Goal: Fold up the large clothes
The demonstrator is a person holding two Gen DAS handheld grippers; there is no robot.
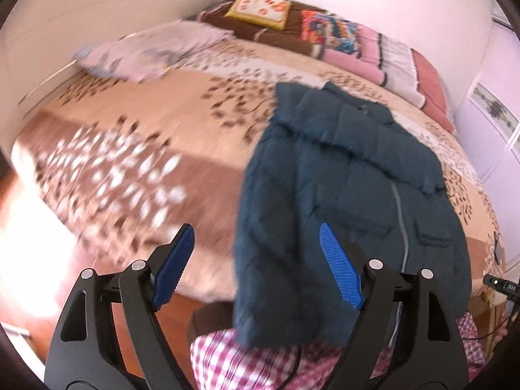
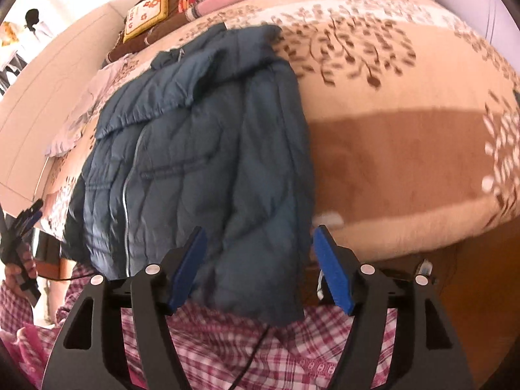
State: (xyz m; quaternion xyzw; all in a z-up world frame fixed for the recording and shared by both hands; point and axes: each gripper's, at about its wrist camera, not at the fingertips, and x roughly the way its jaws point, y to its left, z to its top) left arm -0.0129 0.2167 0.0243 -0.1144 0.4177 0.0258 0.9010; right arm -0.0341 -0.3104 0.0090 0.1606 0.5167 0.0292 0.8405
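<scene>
A dark blue quilted jacket (image 1: 341,175) lies on the bed, its lower part hanging over the near edge; it also shows in the right wrist view (image 2: 201,136). Its zip (image 2: 125,201) runs down the left side. My left gripper (image 1: 256,263) is open and empty, held above the jacket's left edge and the bedspread. My right gripper (image 2: 260,260) is open and empty, with the jacket's hanging lower right part between and below its fingers. The left gripper shows small at the left edge of the right wrist view (image 2: 22,221).
The bed has a beige and brown leaf-patterned bedspread (image 1: 156,136). A pale lilac garment (image 1: 152,52) lies at the far left. Folded blankets and cushions (image 1: 325,32) are stacked at the head. The person's pink checked clothing (image 2: 260,351) is below the grippers. A wall runs along the left.
</scene>
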